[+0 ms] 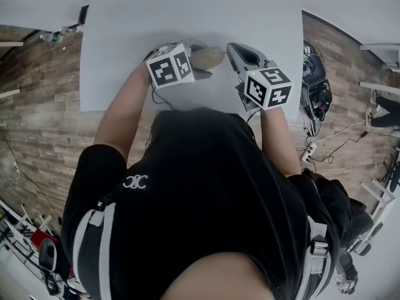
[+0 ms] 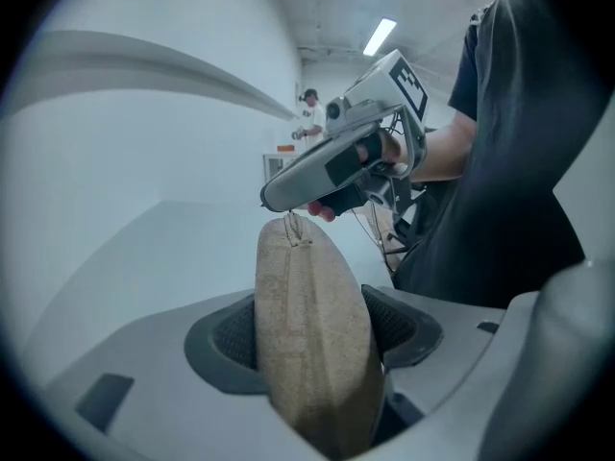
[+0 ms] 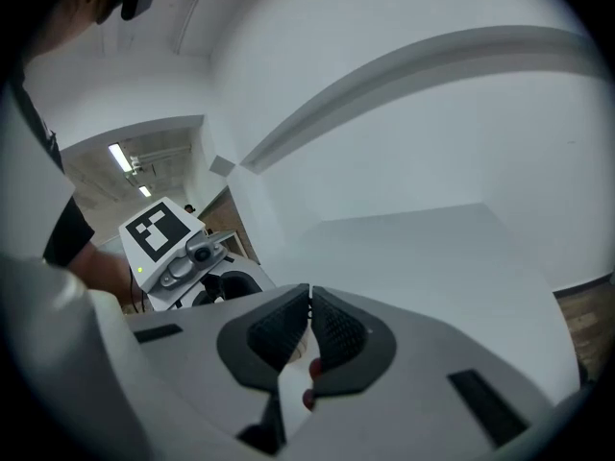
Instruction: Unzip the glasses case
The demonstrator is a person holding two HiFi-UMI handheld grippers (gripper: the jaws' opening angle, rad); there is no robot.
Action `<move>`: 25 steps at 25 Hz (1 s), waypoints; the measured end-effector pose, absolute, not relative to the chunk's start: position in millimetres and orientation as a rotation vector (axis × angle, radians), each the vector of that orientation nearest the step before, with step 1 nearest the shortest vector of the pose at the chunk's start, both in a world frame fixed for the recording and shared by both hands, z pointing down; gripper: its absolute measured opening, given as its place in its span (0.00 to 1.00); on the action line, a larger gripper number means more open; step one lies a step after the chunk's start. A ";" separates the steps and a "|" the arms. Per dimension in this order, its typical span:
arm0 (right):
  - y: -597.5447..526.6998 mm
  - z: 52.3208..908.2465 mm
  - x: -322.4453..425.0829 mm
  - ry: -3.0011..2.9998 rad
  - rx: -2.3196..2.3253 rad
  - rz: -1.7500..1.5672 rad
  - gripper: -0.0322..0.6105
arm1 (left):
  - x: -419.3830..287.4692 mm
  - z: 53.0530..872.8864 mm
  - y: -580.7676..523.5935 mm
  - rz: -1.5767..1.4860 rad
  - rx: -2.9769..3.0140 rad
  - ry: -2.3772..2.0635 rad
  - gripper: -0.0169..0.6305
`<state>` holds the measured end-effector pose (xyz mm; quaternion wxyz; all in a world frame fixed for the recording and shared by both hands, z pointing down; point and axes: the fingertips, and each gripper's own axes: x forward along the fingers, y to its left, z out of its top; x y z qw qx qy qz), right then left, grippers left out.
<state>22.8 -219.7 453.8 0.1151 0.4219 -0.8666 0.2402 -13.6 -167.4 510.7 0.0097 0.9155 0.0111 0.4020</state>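
Note:
The beige glasses case [image 1: 209, 57] is held above the white table [image 1: 125, 36]. My left gripper [image 1: 201, 66] is shut on it, its pads [image 2: 231, 332] pressing both flat sides of the case [image 2: 312, 353], which stands on edge with the zip seam facing up. At the case's far end the small zipper pull [image 2: 292, 229] reaches up into the tip of my right gripper [image 2: 276, 198]. In the right gripper view that gripper [image 3: 309, 301] has its pads together; the pull itself is hidden between them. From the head view the right gripper [image 1: 230, 47] meets the case's right end.
The table's near edge runs just below both grippers. Wood-plank floor [image 1: 37, 105] lies on either side. Dark equipment and cables [image 1: 315, 86] and a power strip [image 1: 308, 152] sit on the floor at the right. A person [image 2: 309, 113] stands far off.

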 end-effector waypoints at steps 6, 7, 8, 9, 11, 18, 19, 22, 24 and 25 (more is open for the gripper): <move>-225.8 438.9 25.4 -2.593 1.297 0.812 0.09 | -11.4 478.9 -167.4 0.867 2.811 0.043 0.49; -225.3 436.5 26.0 -2.600 1.302 0.824 0.09 | -11.4 472.3 -167.3 0.806 2.801 0.045 0.49; -225.0 434.4 26.4 -2.610 1.308 0.843 0.09 | -11.8 465.6 -167.7 0.741 2.788 0.047 0.49; -225.1 432.5 26.5 -2.622 1.316 0.867 0.09 | -12.2 459.4 -168.6 0.679 2.772 0.049 0.49; -226.6 429.4 26.7 -2.638 1.335 0.885 0.09 | -12.0 450.9 -170.9 0.586 2.745 0.050 0.49; -229.4 425.6 27.4 -2.641 1.348 0.800 0.09 | -10.8 429.5 -180.1 0.389 2.707 0.026 0.49; -229.4 425.3 26.9 -2.645 1.348 0.809 0.09 | -11.4 429.1 -180.4 0.381 2.705 0.028 0.49; -228.2 424.5 24.6 -2.659 1.344 0.830 0.09 | -13.8 424.6 -182.5 0.314 2.684 0.025 0.49; -228.0 424.4 24.3 -2.666 1.339 0.842 0.09 | -13.8 421.0 -185.4 0.261 2.667 0.018 0.49; -228.2 424.3 24.6 -2.669 1.337 0.849 0.09 | -13.6 420.0 -186.5 0.240 2.659 0.015 0.49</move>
